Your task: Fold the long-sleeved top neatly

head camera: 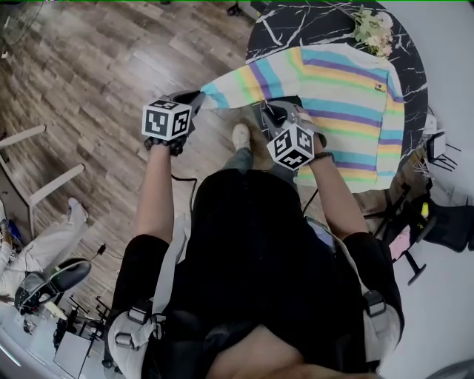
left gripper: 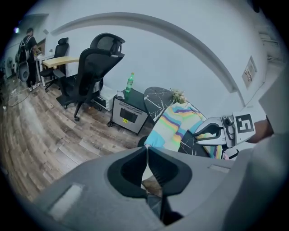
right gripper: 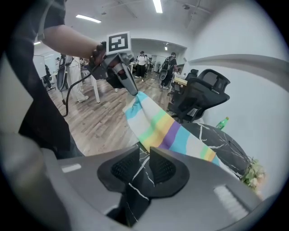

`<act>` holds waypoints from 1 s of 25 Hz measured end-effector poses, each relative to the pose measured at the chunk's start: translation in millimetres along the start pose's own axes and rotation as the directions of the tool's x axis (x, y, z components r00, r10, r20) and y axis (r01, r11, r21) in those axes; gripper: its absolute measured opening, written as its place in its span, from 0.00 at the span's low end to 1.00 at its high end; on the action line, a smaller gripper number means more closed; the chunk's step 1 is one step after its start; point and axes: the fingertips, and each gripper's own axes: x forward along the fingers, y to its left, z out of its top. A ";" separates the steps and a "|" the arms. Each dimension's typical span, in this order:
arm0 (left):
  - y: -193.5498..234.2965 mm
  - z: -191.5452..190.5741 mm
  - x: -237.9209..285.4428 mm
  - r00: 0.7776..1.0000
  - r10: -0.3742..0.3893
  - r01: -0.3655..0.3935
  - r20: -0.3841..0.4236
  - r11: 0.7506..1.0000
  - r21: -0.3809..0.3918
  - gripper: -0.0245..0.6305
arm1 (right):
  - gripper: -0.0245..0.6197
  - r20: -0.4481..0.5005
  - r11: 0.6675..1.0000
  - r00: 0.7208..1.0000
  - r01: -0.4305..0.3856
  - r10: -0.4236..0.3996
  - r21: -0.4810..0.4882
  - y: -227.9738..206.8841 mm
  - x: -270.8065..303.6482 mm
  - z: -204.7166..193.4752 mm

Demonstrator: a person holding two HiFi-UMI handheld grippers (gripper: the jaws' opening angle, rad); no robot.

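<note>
**A:** What do the jaws of the left gripper (left gripper: 146, 150) hold?

**B:** They are pressed together on the pale blue cuff (head camera: 210, 95) of one sleeve (head camera: 252, 80). From those tips the sleeve runs away taut, off the table (head camera: 296, 22) and in the air above the wood floor (head camera: 89, 66).

**A:** And the right gripper (right gripper: 145, 153)?

**B:** Its jaws stand a narrow gap apart with nothing between them. Only the black, white-veined tabletop shows through the gap. The stretched sleeve crosses just past their tips.

**A:** Where is the rest of the garment?

**B:** The body of the long-sleeved top (head camera: 348, 96) lies spread flat on the table, beyond the right jaws and off to their right. It has pastel bands of turquoise, purple, yellow, green and cream running across the chest, and the same bands ring the sleeve. There is a small dark label on the chest. The lower edge hangs over the table's rim.

**A:** Anything farther off?

**B:** Pale flowers (head camera: 374, 29) sit at the table's far rim, past the top. Well beyond the left jaws there is a black office chair (left gripper: 97, 63) and a green bottle (left gripper: 130, 83).
</note>
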 end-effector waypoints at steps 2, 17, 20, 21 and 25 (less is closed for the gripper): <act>4.3 -1.7 1.6 1.000 0.011 -0.011 -0.005 1.000 0.006 0.07 | 0.15 -0.004 1.000 1.000 0.010 -0.010 0.005 -1.1 -0.8 -0.1; -21.1 -9.4 27.0 0.996 -0.036 0.036 -0.081 0.999 -0.002 0.07 | 0.15 0.002 0.988 0.997 0.077 -0.078 0.133 -14.9 -27.9 -34.5; -44.9 -4.3 33.5 0.991 -0.109 0.107 -0.071 0.994 -0.033 0.07 | 0.15 0.014 0.985 0.996 0.087 -0.090 0.152 -17.9 -35.8 -41.5; -55.3 0.4 35.2 0.989 -0.138 0.135 -0.058 0.990 -0.042 0.07 | 0.15 0.019 0.983 0.995 0.091 -0.095 0.159 -18.2 -40.0 -44.4; -99.0 42.8 46.4 0.979 -0.205 0.206 -0.005 0.979 0.004 0.07 | 0.15 0.026 0.970 0.990 0.127 -0.136 0.205 -24.1 -62.0 -68.0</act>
